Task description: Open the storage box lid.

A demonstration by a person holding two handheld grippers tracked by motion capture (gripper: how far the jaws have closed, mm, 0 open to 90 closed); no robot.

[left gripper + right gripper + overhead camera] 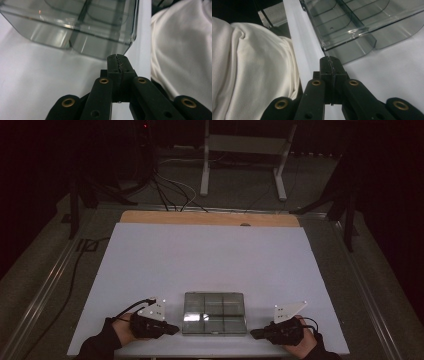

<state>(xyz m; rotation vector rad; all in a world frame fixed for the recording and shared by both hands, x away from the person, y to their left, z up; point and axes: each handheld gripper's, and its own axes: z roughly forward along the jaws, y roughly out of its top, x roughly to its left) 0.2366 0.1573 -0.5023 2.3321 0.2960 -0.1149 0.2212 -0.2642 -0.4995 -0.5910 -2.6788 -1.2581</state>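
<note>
A clear grey plastic box (214,313) with several compartments lies near the front edge of the white table (210,255). My left gripper (174,329) rests on the table just left of the box, pointing toward it, jaws pressed together with nothing between them. In the left gripper view the shut left gripper (117,58) stops short of the box (75,25). My right gripper (254,334) lies right of the box, pointing at it, also shut and empty. The right gripper view has the shut right gripper (329,60) close to a corner of the box (362,27).
A person's white garment (180,50) lies beyond the table's front edge, white garment (249,70) too in the right gripper view. A wooden strip (210,218) borders the table's far edge. Behind stand a white metal frame (245,160) and cables (170,190) on the floor.
</note>
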